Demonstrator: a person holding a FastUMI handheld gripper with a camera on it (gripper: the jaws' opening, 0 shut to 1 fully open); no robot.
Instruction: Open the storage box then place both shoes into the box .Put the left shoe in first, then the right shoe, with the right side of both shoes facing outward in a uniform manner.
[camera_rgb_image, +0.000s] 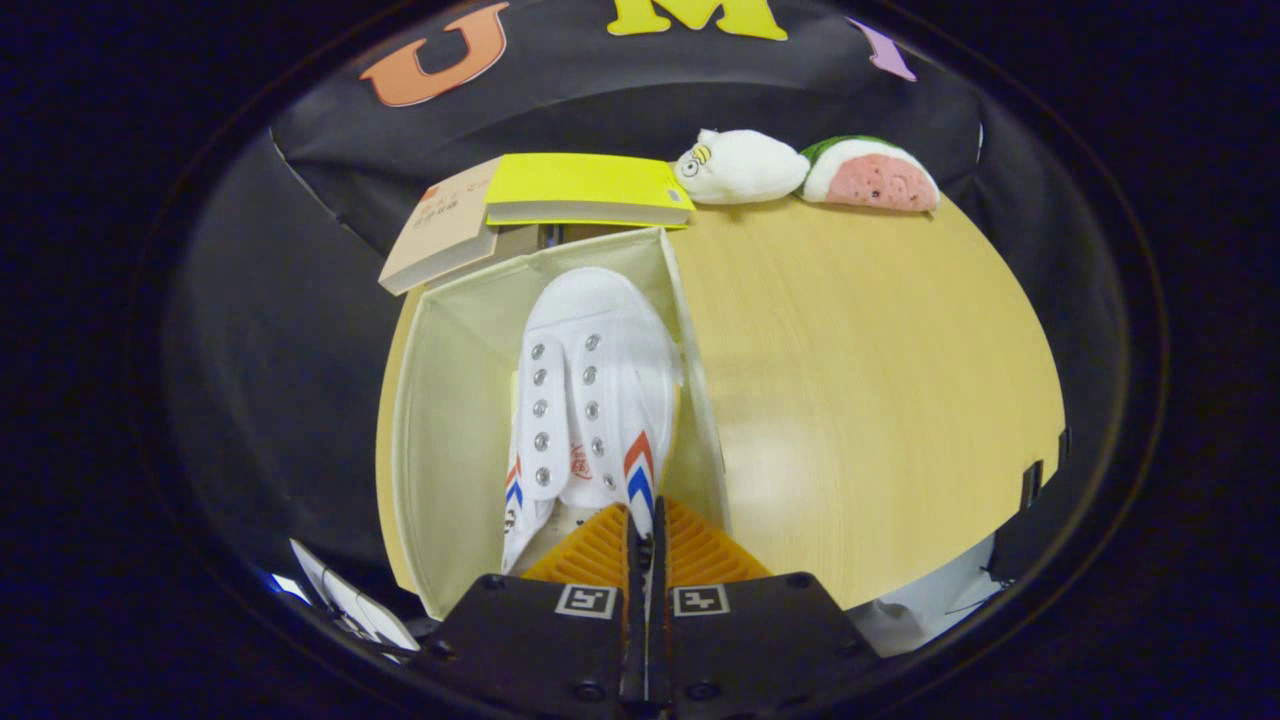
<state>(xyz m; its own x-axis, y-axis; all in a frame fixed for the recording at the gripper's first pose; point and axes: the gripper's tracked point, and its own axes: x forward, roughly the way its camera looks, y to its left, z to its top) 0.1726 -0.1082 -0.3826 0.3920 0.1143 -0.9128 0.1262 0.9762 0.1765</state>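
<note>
The white shoe (590, 400), pinched at its heel collar by the claw (645, 535), is best lowered flat against the open storage box's (450, 420) right wall near the worktop's (860, 400) left edge

Wooden table (860, 400), pale grain. At its far edge: yellow book (585, 187) lying flat, w/ a tan book (445, 225) just beside it, overhanging the table's far left corner. Further along the far edge, white plush toy (738, 166) touching a watermelon-slice plush (868, 175), near the far right corner.
</note>
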